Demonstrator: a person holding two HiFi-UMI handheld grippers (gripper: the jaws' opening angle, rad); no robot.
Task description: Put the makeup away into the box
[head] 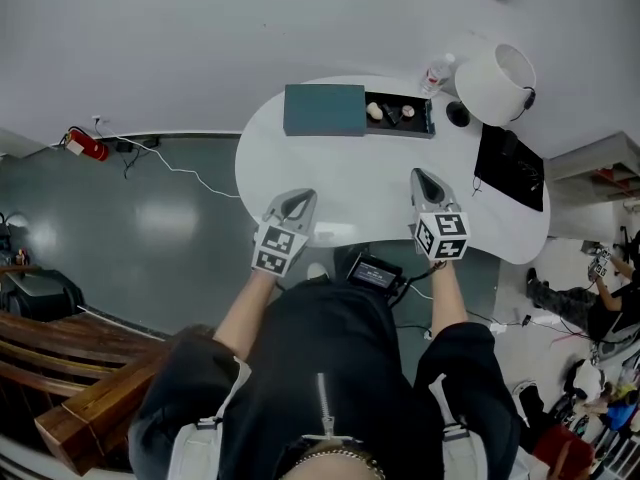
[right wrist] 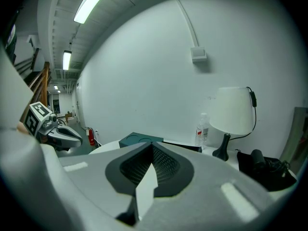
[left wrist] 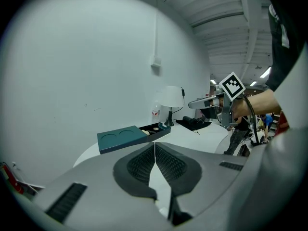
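Nearest the viewer, left hand-held gripper (head: 292,204) and right hand-held gripper (head: 426,182), both pressed together and empty, face the box (head: 324,110) at upper centre of the counter (head: 350,183), long axis left-right, its open end with makeup (head: 390,113) nearer the right one.

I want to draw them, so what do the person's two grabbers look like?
Both the left gripper and the right gripper are pale grey and taper to a point, with dark ribbed pads inside. Each carries a white cube with black square markers. A black cable hangs by the right one. The person wears black sleeves.
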